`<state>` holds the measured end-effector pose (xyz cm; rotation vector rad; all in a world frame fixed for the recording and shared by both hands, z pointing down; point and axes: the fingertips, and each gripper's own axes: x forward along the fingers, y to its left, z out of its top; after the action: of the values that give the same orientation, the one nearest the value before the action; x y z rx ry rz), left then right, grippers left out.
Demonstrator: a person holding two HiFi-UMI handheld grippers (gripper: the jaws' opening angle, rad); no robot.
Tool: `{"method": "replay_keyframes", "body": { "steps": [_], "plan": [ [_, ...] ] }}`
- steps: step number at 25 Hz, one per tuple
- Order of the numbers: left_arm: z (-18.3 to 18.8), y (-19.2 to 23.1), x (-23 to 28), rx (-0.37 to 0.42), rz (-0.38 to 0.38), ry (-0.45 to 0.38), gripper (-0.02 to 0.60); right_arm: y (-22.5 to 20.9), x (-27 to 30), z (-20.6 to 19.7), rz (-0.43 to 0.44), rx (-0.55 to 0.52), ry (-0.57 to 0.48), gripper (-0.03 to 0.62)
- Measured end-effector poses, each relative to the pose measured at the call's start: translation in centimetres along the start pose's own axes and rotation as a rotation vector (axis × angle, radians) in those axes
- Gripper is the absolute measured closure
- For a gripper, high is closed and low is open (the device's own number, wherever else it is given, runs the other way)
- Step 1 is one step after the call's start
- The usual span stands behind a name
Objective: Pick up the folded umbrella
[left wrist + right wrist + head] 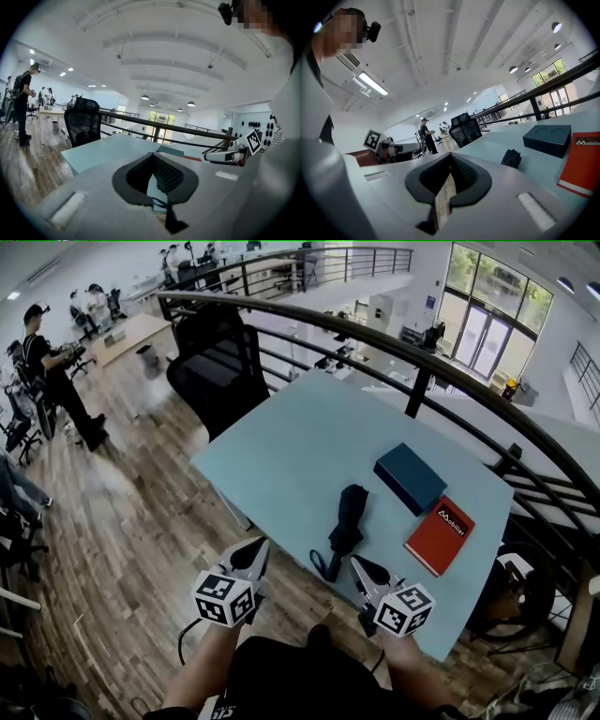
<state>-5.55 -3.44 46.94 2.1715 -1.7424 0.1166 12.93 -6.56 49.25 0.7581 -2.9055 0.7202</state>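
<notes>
Wood floor (122, 521) takes up the left half, open, with people (52, 371) well off at the far left. The pale blue table (281, 465) sits cornerwise. Its far side runs under the dark railing (375, 338), and its near edge slants from the left corner down to the lower right. A black chair (220, 367) stands at the far-left side, behind the left corner. The table's left half is bare, so there is wide free room there. All items lie on the right half. The blue box (410, 477) is mid-right and the red book (440, 534) is just beside it on the near side, close to the right edge. The umbrella (347, 526) is black and folded, and lies flat left of the book and apart from it. Its strap loop end points at the near edge; in the right gripper view the umbrella (511, 158) lies ahead and to the right. The left gripper (258, 549) hangs over the floor just off the near edge, left of the umbrella and not touching. Its view (152, 159) shows the jaws drawn nearly together, with nothing between them. The right gripper (358, 563) has its tip just inside the near edge, right beside the loop end, contact unclear. Its view (451, 157) shows the jaws closed to a slit and empty.
</notes>
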Motion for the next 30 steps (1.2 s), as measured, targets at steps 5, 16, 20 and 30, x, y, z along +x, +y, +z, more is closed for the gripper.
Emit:
{"method": "replay_keyframes", "body": {
  "steps": [5, 16, 20, 30],
  "plan": [
    [-0.8, -0.1, 1.2, -0.015, -0.002, 0.018, 0.577, -1.2, -0.7, -0.1, -0.023, 0.025, 0.006, 0.592],
    [0.9, 2.7, 6.4, -0.017, -0.092, -0.010, 0.577, -3.2, 3.0, 0.7, -0.089, 0.012, 0.018, 0.592],
    [2.0, 6.0, 8.7, -0.005, -0.121, -0.012, 0.577, -4.2, 6.7, 1.1, -0.125, 0.015, 0.029, 0.592],
    [5.7, 14.9, 15.5, 0.035, -0.189, 0.008, 0.577, -5.3, 18.6, 4.2, -0.149, -0.009, 0.048, 0.592]
  ]
}}
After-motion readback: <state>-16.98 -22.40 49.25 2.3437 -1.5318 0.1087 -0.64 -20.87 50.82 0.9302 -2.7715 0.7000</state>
